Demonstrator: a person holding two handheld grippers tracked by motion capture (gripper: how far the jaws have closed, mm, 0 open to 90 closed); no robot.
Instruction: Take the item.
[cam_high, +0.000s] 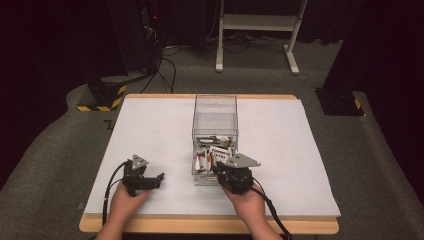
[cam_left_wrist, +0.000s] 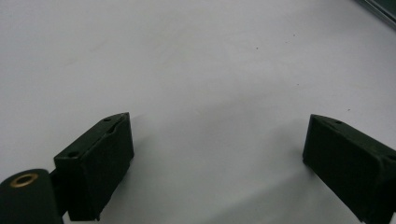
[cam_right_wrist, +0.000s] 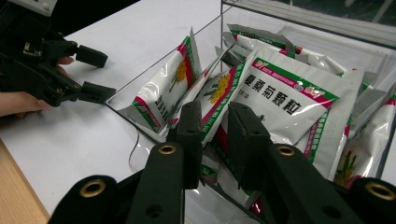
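Note:
A clear plastic box (cam_high: 215, 107) stands in the middle of the white table top (cam_high: 150, 130), and its near end holds several white sachets (cam_high: 212, 149) with green and red edges. My right gripper (cam_high: 218, 168) reaches into that near end. In the right gripper view its jaws (cam_right_wrist: 215, 116) stand close together on a sachet (cam_right_wrist: 220, 91) with a yellow flower print, beside a larger sachet (cam_right_wrist: 285, 98). My left gripper (cam_high: 159, 180) lies low on the table, left of the box. Its jaws (cam_left_wrist: 217, 140) are wide open over bare white surface, with nothing between them.
The far half of the box (cam_high: 215, 117) is empty. The box's near wall (cam_right_wrist: 135, 154) sits just in front of my right jaws. My left gripper (cam_right_wrist: 95, 74) lies close to the box's side. A white frame (cam_high: 257, 22) and cables (cam_high: 165, 70) are on the floor beyond the table.

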